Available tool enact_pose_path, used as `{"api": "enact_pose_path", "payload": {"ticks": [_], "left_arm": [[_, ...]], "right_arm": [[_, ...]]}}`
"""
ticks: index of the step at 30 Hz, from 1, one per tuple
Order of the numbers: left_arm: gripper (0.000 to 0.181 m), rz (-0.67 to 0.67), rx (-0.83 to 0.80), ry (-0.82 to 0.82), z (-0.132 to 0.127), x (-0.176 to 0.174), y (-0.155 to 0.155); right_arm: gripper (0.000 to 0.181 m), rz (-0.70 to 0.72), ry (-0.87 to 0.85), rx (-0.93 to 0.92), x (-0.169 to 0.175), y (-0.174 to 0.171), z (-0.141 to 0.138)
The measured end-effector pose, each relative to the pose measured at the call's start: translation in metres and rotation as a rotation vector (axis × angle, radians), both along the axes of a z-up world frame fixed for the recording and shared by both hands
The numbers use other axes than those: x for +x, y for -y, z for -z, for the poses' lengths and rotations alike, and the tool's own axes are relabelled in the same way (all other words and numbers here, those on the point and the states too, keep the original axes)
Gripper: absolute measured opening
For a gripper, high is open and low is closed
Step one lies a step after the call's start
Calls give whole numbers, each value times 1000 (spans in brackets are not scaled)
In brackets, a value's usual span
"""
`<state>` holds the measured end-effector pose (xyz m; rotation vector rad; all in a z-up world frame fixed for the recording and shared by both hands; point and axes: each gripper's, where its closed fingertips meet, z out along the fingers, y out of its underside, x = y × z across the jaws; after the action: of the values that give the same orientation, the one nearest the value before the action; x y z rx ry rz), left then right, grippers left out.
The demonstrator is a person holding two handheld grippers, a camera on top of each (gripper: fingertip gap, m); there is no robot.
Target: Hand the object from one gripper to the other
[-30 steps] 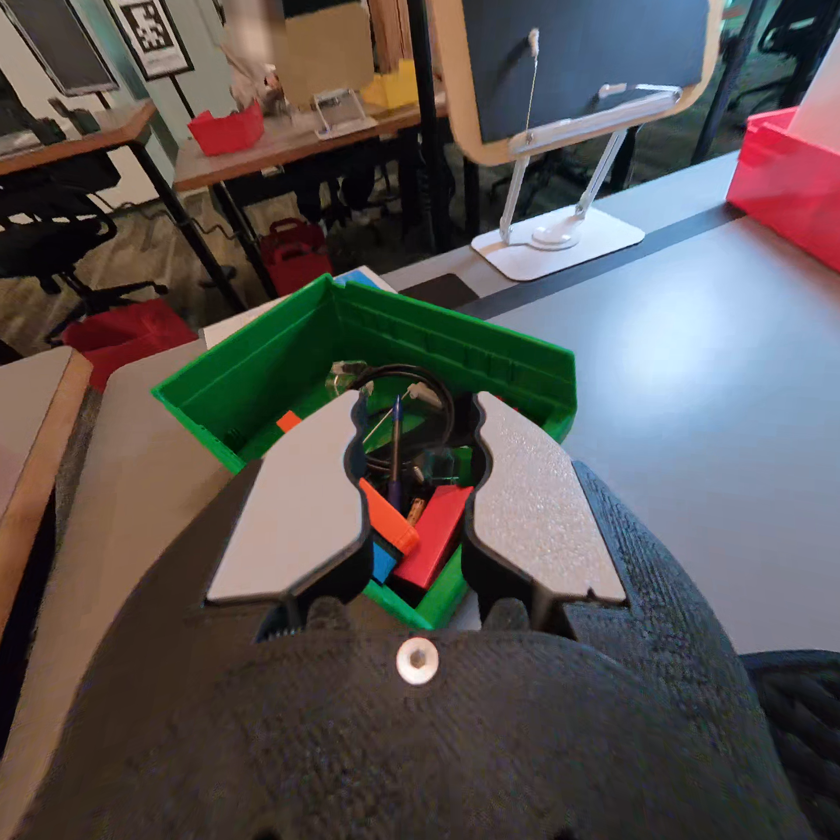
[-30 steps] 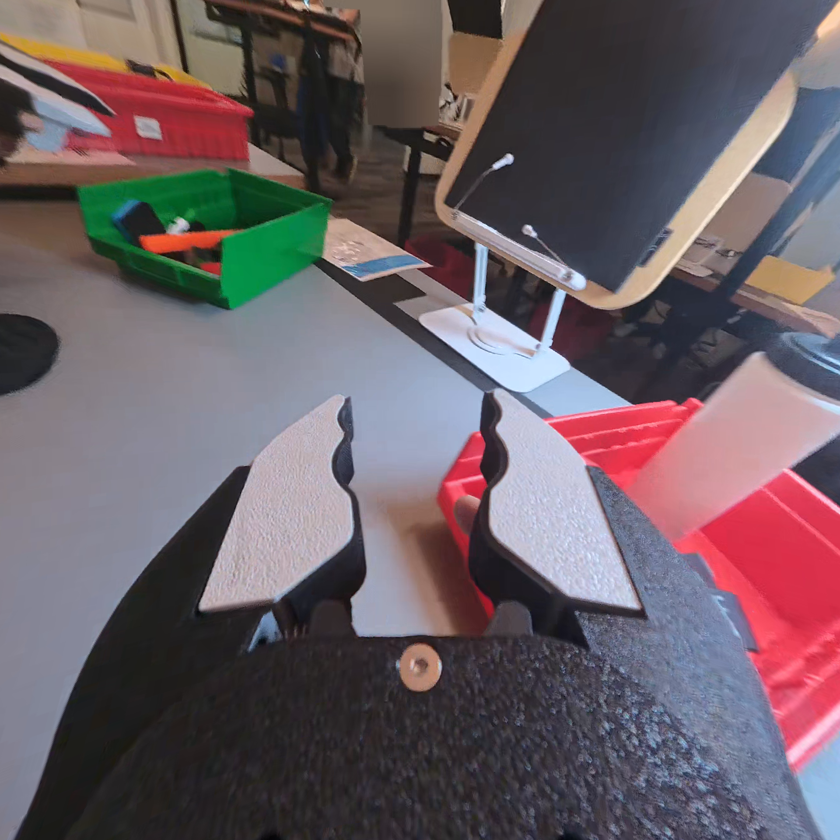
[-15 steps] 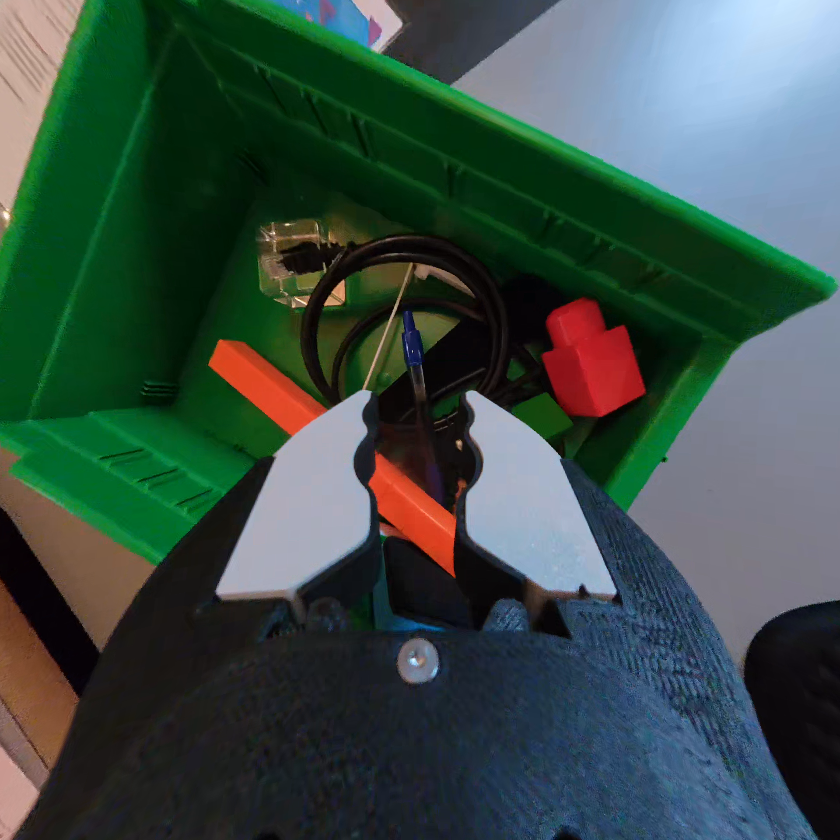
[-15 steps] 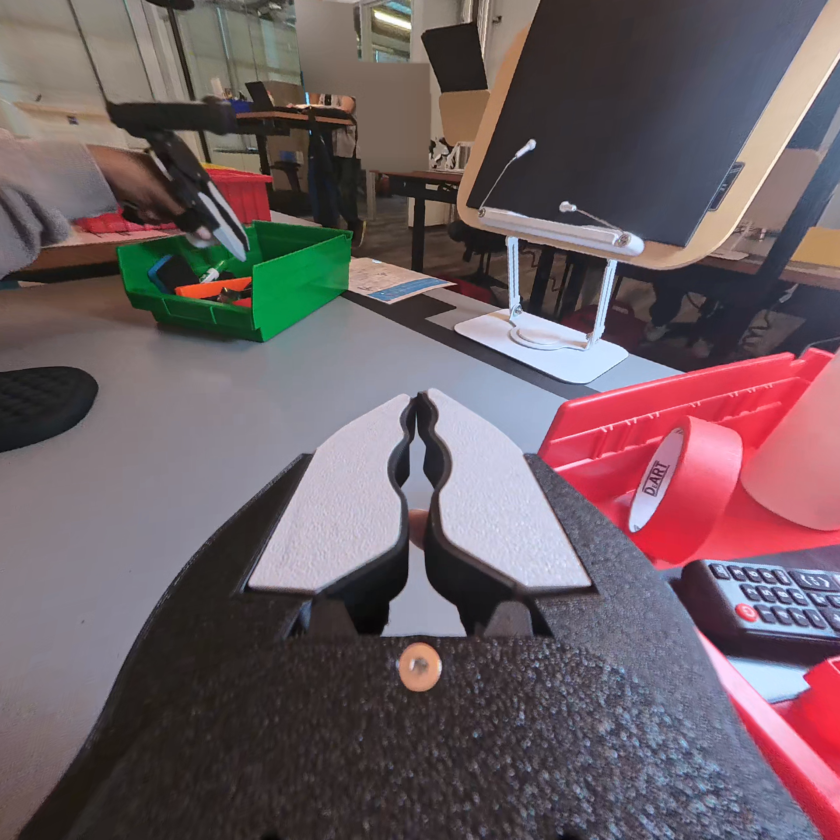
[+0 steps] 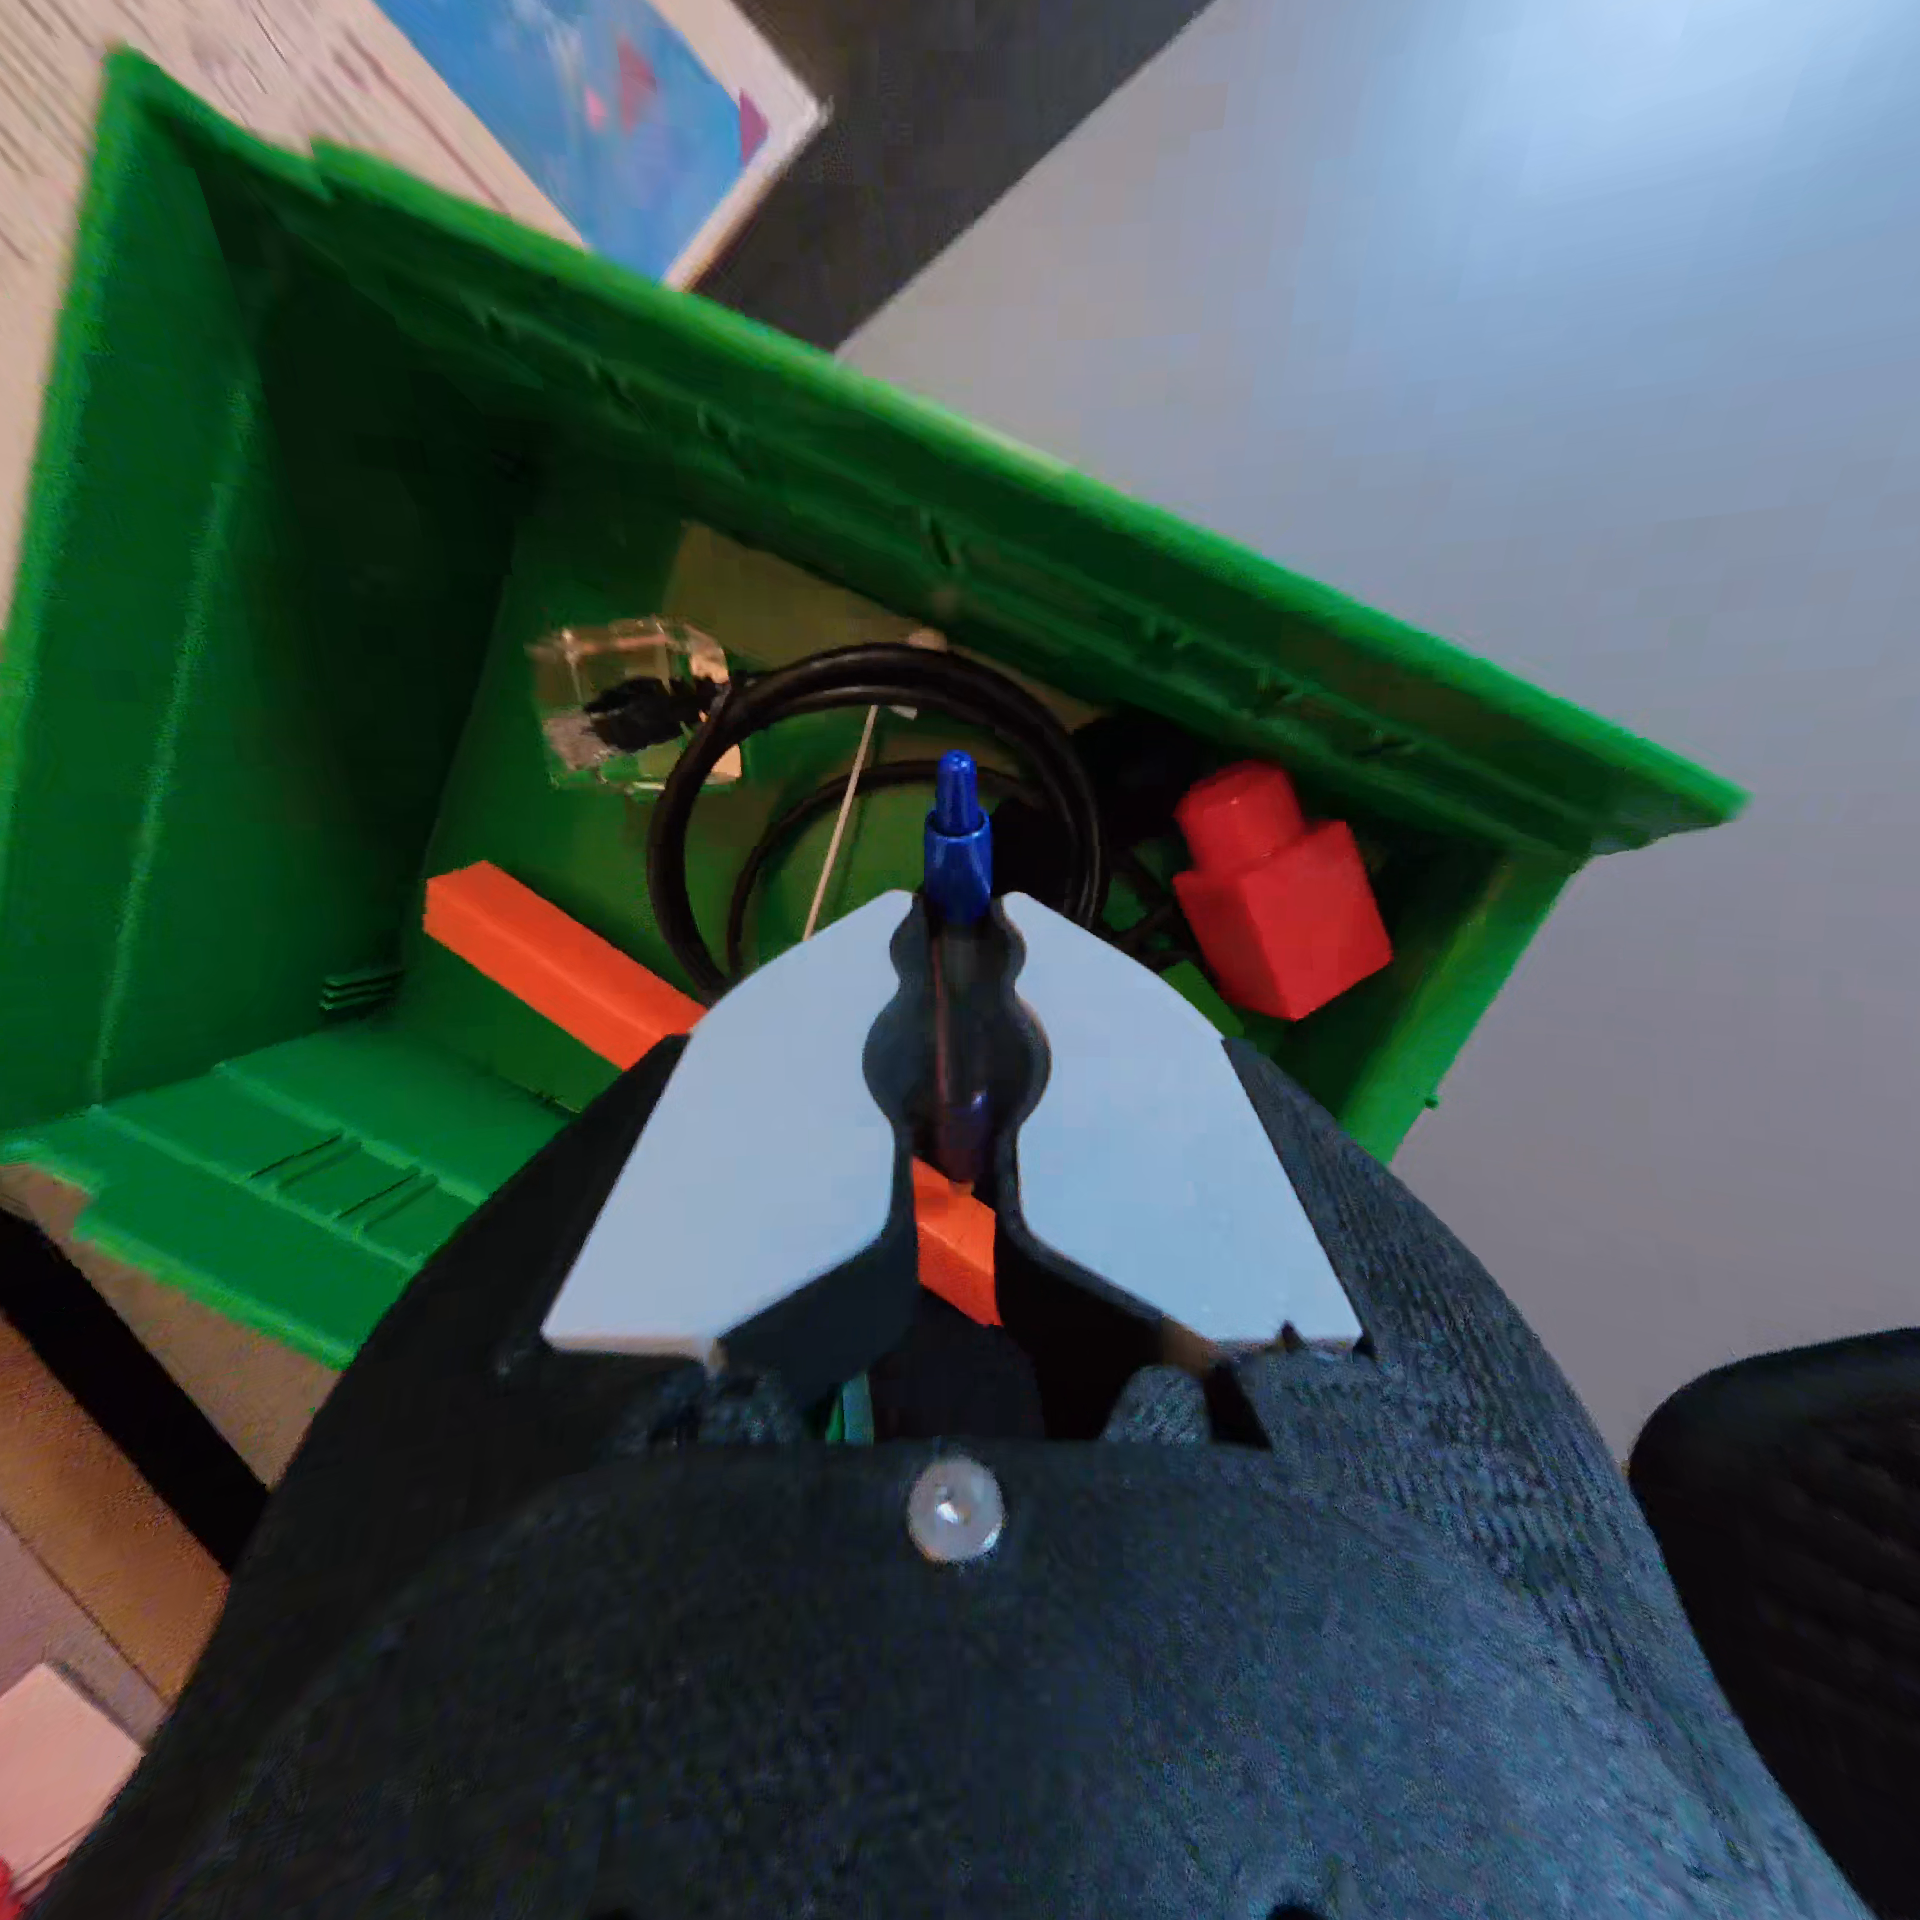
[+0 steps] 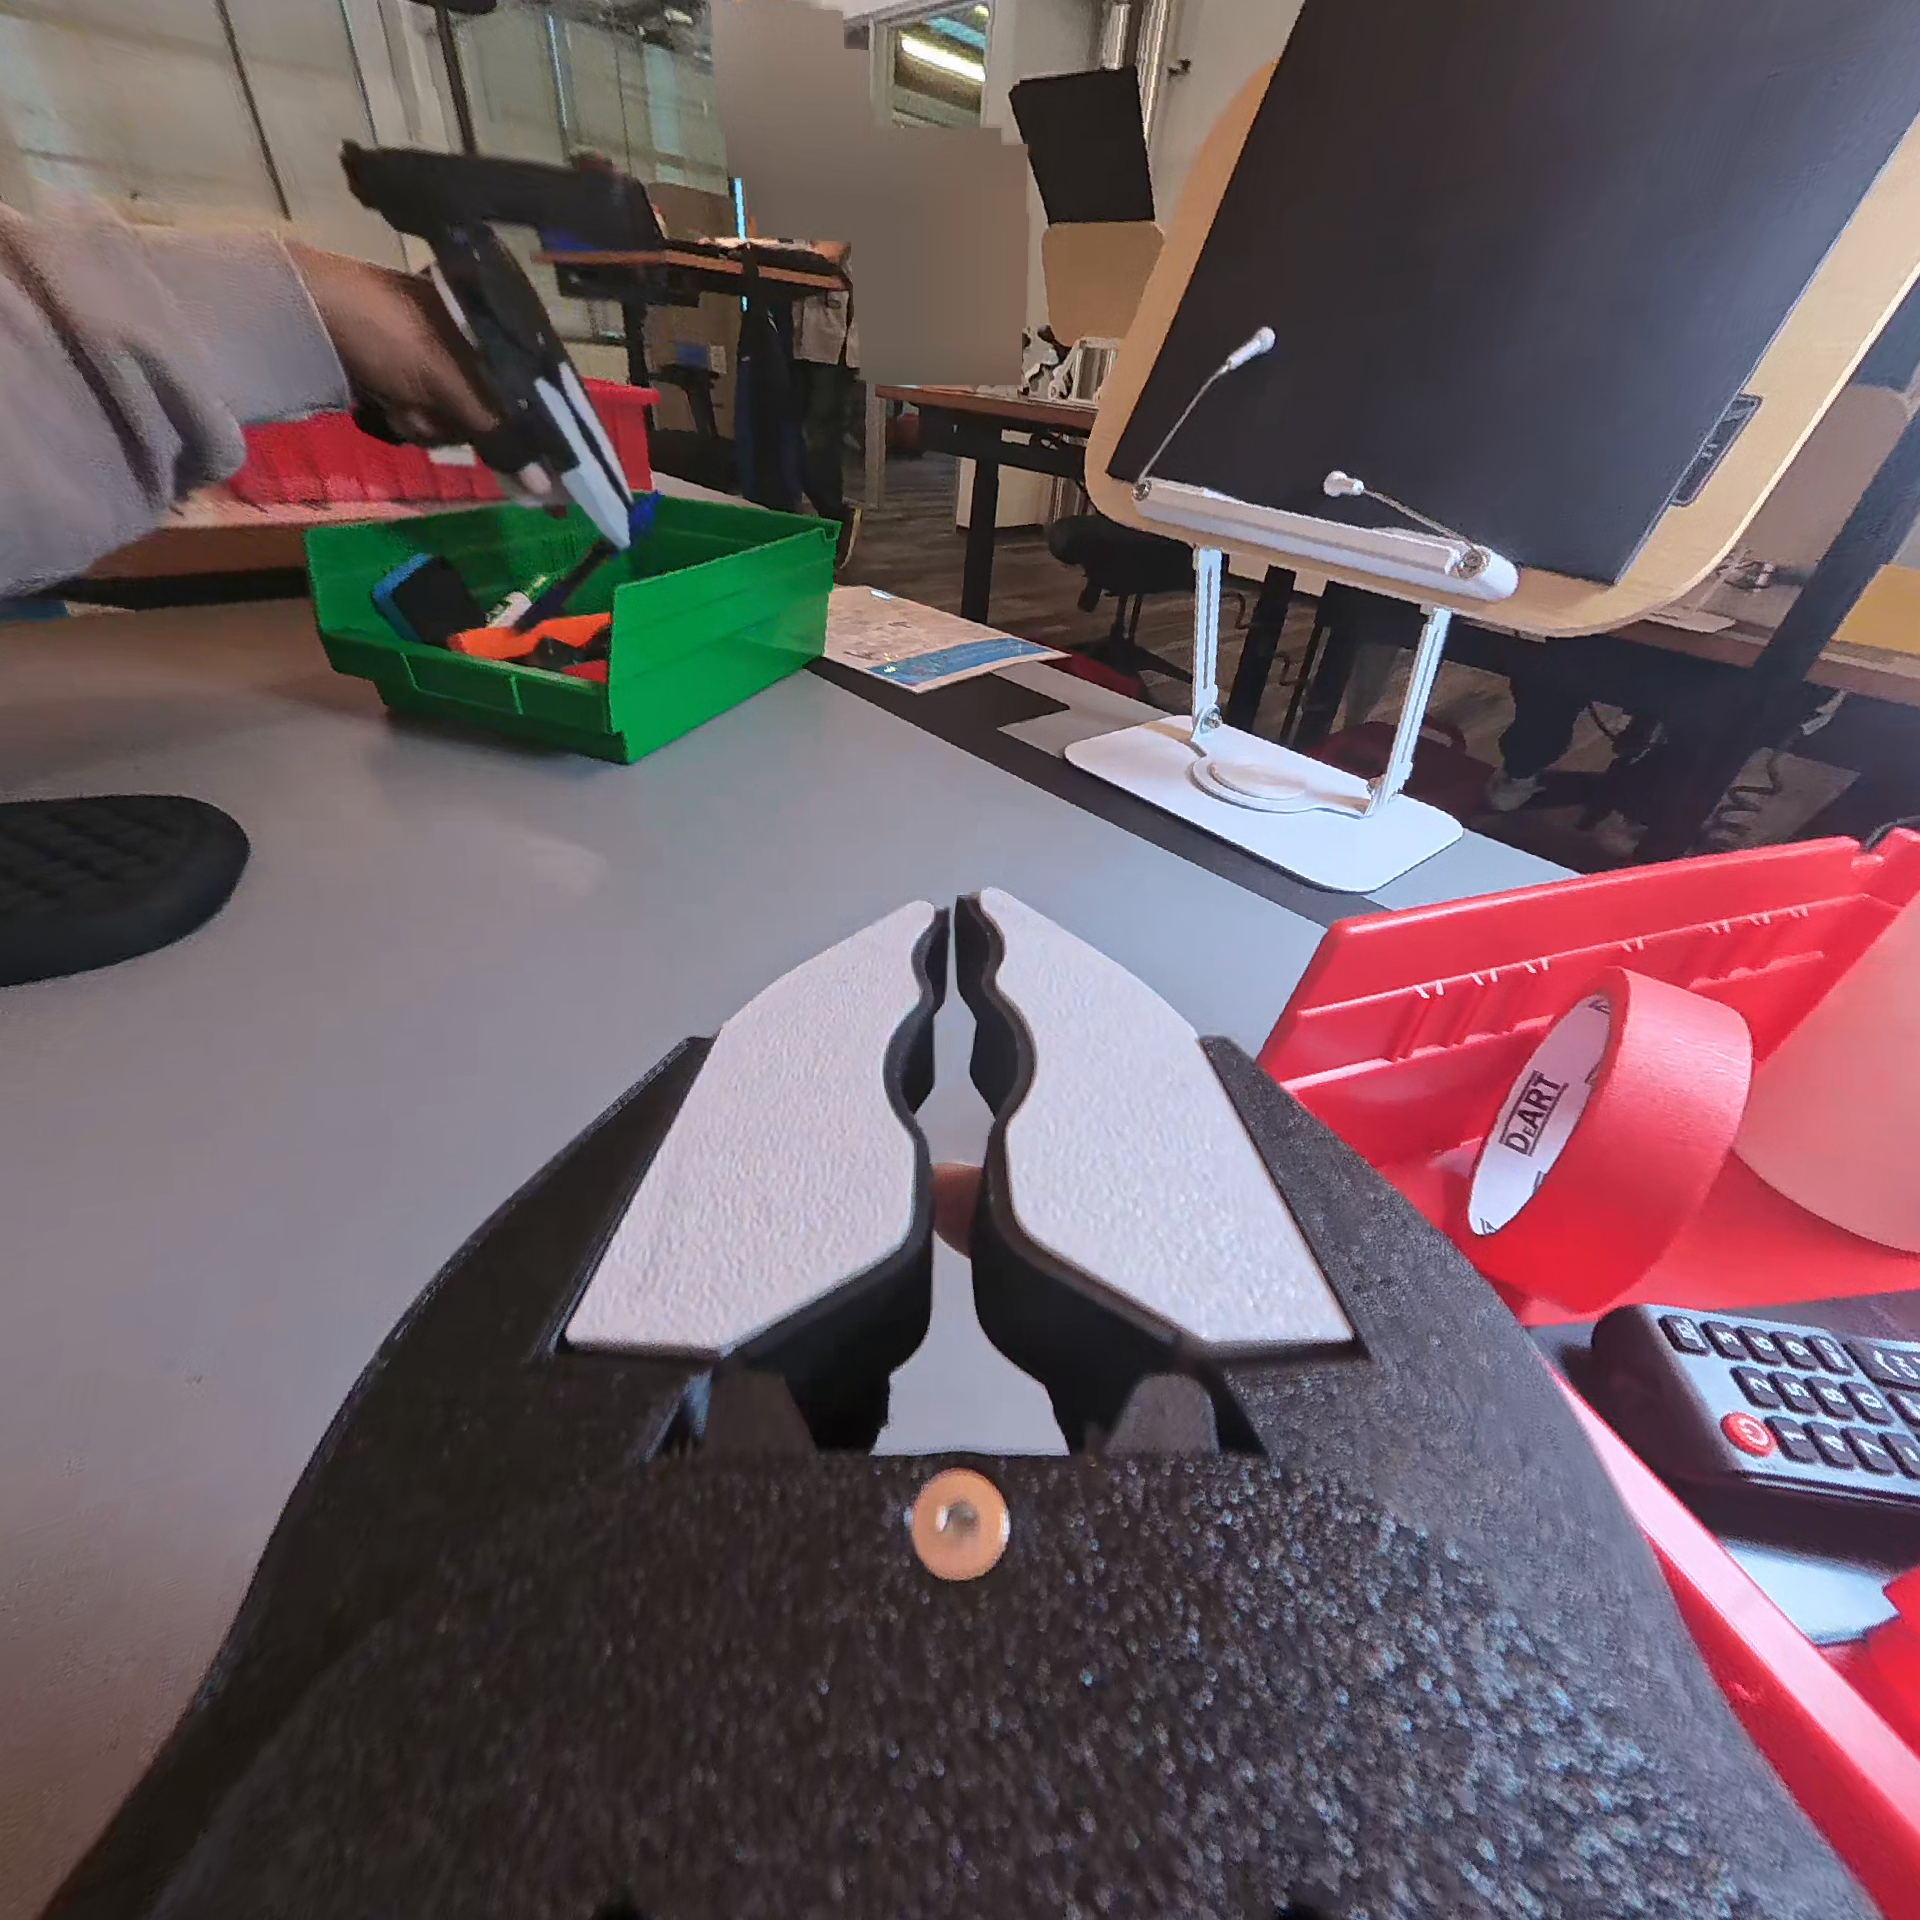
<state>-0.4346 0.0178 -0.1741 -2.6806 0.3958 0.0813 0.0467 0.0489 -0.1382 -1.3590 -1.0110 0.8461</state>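
My left gripper (image 5: 956, 914) is shut on a blue pen (image 5: 956, 842) inside the green bin (image 5: 1039, 520). The pen runs along the fingers and its blue tip sticks out past the fingertips. In the right wrist view the left gripper (image 6: 613, 520) reaches down into the green bin (image 6: 717, 644) at the far left of the table, with the pen (image 6: 561, 592) slanting down from its tips. My right gripper (image 6: 953, 914) is shut and empty, low over the grey table (image 6: 416, 1039) beside a red bin (image 6: 1558, 945).
The green bin also holds an orange bar (image 5: 551, 956), a red block (image 5: 1278, 914), a coiled black cable (image 5: 883, 675) and a clear plastic piece (image 5: 623, 707). The red bin holds red tape (image 6: 1621, 1122) and a remote (image 6: 1787, 1403). A board on a white stand (image 6: 1278, 800) stands behind. A black pad (image 6: 94, 873) lies left.
My left gripper has closed on the blue pen in the green bin. My right gripper has closed fully and stayed by the red bin.
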Motion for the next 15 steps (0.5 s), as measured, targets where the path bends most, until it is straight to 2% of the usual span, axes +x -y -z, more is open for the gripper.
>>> {"api": "enact_pose_path", "payload": {"ticks": [2, 4, 8, 12, 15], "left_arm": [[10, 35, 134, 11, -40, 15, -2], [10, 99, 302, 77, -81, 46, -4], [10, 325, 630, 352, -154, 149, 5], [10, 522, 859, 652, -189, 253, 31], [10, 592, 911, 887, -189, 313, 49]], "right_arm": [[4, -18, -20, 2, -4, 4, -5], [8, -38, -33, 7, -12, 11, -12], [20, -110, -6, 56, -40, 34, -29], [40, -240, 23, 53, -84, 65, -48], [59, -300, -10, -16, -115, 78, -48]]}}
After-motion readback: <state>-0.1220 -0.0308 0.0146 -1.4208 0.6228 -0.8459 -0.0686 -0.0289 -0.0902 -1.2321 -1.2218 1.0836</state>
